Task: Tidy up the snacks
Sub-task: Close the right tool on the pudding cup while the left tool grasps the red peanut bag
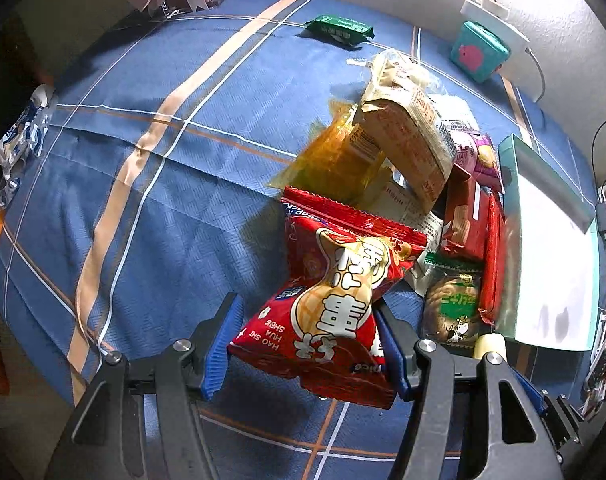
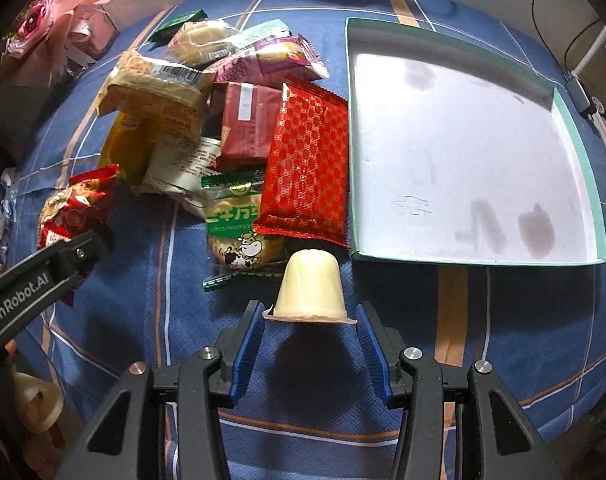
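My left gripper (image 1: 307, 320) is shut on a red peanut packet (image 1: 335, 280), which hangs between the blue pads above the blue cloth. In the right wrist view, the same packet (image 2: 75, 212) shows at the left under the other gripper's black arm. My right gripper (image 2: 309, 312) is shut on the rim of a pale yellow jelly cup (image 2: 311, 284), held upside down. Ahead of it lies a snack pile: a red patterned packet (image 2: 307, 168), a green cow biscuit packet (image 2: 239, 224), a maroon packet (image 2: 247, 120) and a beige cracker pack (image 2: 155, 92). A teal-rimmed white tray (image 2: 463, 140) lies right of the pile.
A blue checked tablecloth (image 1: 163, 200) covers the table. A green packet (image 1: 339, 30) lies alone at the far side. A teal box with a pink animal (image 1: 479, 52) stands by the wall. A pink flower gift (image 2: 63, 20), cables (image 2: 559, 20) and a silver-blue packet (image 1: 23, 140) sit around the edges.
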`<state>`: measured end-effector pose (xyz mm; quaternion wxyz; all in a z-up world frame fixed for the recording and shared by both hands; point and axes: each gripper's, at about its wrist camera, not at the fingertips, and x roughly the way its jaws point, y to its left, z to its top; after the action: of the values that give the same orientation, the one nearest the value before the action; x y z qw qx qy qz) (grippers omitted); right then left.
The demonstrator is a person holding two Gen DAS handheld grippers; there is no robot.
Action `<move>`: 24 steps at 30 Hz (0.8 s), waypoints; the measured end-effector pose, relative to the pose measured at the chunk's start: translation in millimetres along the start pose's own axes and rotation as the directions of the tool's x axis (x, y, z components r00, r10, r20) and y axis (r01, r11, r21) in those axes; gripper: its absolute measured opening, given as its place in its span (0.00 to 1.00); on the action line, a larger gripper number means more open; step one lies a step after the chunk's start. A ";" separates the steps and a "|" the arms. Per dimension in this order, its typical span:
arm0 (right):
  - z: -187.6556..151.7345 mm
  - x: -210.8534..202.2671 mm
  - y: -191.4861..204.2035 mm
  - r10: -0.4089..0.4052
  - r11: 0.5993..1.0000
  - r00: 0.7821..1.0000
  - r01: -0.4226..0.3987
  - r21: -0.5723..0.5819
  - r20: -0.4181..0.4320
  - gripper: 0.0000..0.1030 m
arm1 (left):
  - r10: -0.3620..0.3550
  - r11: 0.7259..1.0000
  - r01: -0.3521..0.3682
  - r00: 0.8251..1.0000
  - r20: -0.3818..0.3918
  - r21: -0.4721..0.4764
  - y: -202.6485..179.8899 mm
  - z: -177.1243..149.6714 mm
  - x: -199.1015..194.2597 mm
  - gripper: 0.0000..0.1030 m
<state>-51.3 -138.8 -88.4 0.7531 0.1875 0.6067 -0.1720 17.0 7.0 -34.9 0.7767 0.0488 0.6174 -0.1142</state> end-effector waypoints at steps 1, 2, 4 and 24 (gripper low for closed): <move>-1.5 -1.0 -2.8 -0.001 1.000 1.000 0.001 0.002 0.003 0.49 | -0.001 1.000 0.001 1.000 -0.002 -0.001 0.1 -1.0 0.4 0.63; -0.1 -2.7 -5.5 0.002 1.000 1.000 -0.002 0.006 0.007 0.49 | -0.002 1.000 0.002 1.000 -0.002 -0.004 0.4 -1.8 -0.5 0.63; 1.8 -6.1 -10.2 0.010 1.000 1.000 -0.010 0.014 0.015 0.49 | -0.003 1.000 0.003 1.000 0.002 -0.008 -0.7 -0.5 -0.3 0.63; 5.9 -2.6 3.3 0.021 1.000 1.000 -0.021 0.015 0.013 0.34 | 0.011 1.000 -0.011 0.999 -0.051 -0.009 -0.9 3.2 13.5 0.63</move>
<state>-45.2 -138.7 -84.4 0.7574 0.1985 0.5984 -0.1699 22.6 3.8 -47.3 0.7617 0.0516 0.6371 -0.1059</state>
